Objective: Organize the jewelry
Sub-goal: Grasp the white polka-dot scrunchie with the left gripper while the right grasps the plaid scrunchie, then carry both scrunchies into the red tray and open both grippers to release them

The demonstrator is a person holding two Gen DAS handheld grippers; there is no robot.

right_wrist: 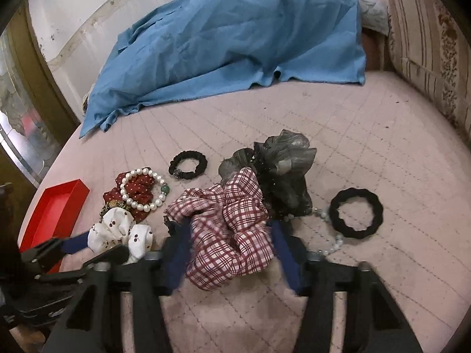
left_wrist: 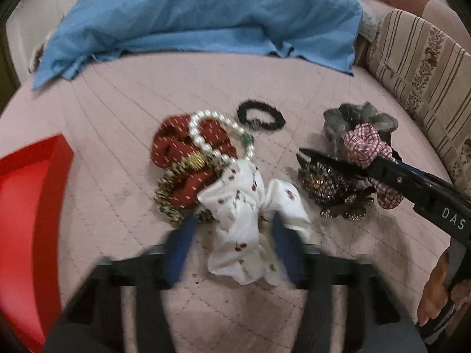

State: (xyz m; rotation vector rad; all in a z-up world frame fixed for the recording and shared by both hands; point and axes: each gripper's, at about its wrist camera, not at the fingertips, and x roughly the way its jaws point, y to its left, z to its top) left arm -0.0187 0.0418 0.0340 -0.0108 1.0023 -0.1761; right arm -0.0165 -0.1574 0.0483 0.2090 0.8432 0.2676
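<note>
Barely begun, I judge: red tray (right_wrist: 51,217) at the bed's left edge looks empty; left gripper (left_wrist: 232,229) straddles white scrunchie (left_wrist: 244,206), right gripper (right_wrist: 232,235) straddles checked scrunchie (right_wrist: 232,223), both spread; pearl bracelet (right_wrist: 141,189) lies mid-bed

Both tongs have black frames and blue fingers; the right tongs (left_wrist: 347,167) bear white "DAS" lettering.

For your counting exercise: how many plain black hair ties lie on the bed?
2: a small one beyond the pearl bracelet, a larger one at far right. The pile may hide more.
</note>
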